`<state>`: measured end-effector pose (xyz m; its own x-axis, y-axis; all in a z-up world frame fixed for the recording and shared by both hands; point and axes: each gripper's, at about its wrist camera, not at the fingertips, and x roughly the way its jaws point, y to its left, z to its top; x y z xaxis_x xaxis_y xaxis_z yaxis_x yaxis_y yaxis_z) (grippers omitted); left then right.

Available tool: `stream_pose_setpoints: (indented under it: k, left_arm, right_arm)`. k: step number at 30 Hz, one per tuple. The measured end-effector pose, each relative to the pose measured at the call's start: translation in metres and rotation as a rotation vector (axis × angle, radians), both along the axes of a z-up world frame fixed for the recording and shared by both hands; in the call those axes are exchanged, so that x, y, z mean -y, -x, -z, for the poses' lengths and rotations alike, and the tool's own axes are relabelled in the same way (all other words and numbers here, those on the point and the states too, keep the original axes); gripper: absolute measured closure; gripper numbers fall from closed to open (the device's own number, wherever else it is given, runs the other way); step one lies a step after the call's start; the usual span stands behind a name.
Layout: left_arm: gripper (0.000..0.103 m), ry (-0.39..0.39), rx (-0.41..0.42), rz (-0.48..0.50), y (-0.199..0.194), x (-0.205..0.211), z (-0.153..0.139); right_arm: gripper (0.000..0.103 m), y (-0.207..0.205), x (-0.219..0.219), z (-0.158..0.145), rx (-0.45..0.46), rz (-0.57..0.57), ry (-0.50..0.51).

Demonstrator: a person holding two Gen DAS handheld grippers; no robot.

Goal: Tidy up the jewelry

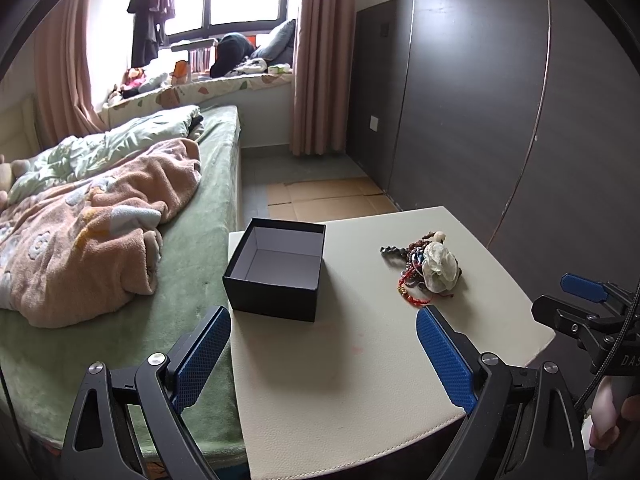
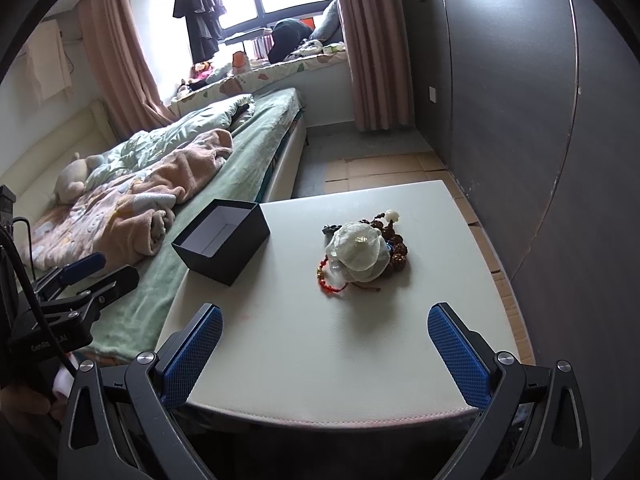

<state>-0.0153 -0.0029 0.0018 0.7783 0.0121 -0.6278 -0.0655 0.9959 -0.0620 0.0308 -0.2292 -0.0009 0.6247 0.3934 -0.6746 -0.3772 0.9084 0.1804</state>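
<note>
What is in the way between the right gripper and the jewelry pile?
Nothing visible. Only bare table lies between the open right gripper and the jewelry pile. The box sits off to the left.

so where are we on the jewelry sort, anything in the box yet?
Nothing done: the black box sits open and looks empty. Nothing in hand: left gripper and right gripper are both open above the table. All is left: the jewelry pile, beads, red bracelet, white pouch, lies tangled beside the box.
</note>
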Motion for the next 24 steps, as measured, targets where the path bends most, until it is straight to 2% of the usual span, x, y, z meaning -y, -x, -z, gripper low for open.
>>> stream_pose_setpoints:
  k: [17, 24]
  left_arm:
    - [0.009, 0.016, -0.004, 0.007, -0.004, 0.001, -0.001]
    - [0.009, 0.037, -0.019, 0.01, -0.018, 0.004, 0.003]
  right_arm:
    - [0.0, 0.003, -0.001, -0.002, 0.009, 0.004, -0.013]
    - [0.0, -0.012, 0.004, 0.0, -0.026, 0.042, -0.032]
